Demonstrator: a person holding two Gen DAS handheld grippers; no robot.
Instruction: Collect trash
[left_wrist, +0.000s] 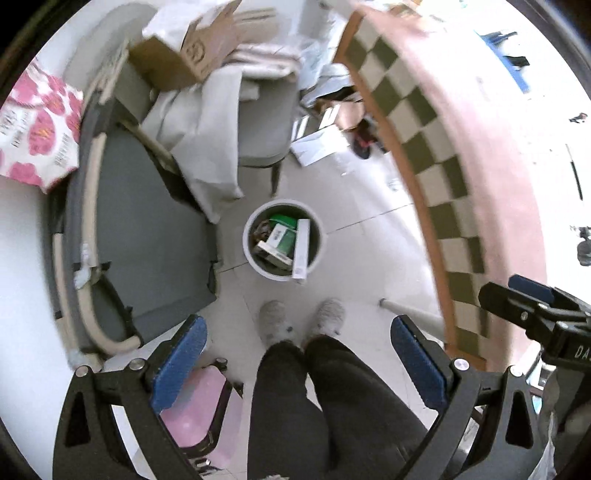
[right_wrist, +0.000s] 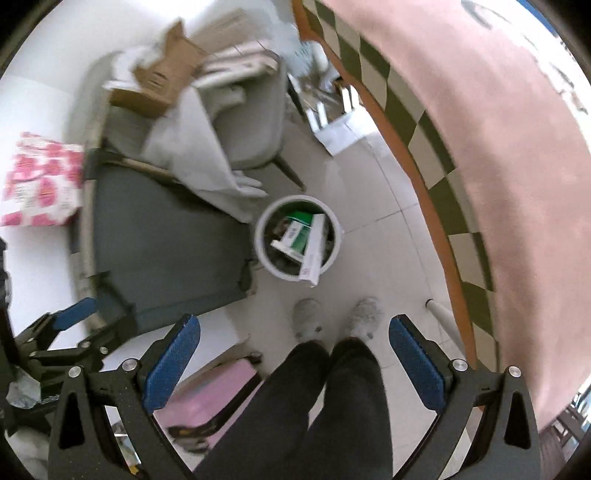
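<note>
A white round trash bin (left_wrist: 251, 254) stands on the tiled floor, far below both grippers; it also shows in the right wrist view (right_wrist: 260, 243). In it lie a green-and-white box (left_wrist: 280, 236) and a long white box (left_wrist: 302, 247) that leans over the rim, also seen in the right wrist view (right_wrist: 314, 251). My left gripper (left_wrist: 295, 365) is open and empty, high above the floor. My right gripper (right_wrist: 293, 362) is open and empty too. Each gripper shows at the edge of the other's view: the right one (left_wrist: 535, 310), the left one (right_wrist: 62, 325).
A table with a pink and checkered cloth (left_wrist: 480, 155) fills the right. A grey folding bed (left_wrist: 147, 236) lies left, with a cardboard box (left_wrist: 192, 48) and cloth on a grey chair (left_wrist: 266, 125) behind. The person's legs and slippers (left_wrist: 303, 321) stand below. A pink stool (left_wrist: 195, 410) is near.
</note>
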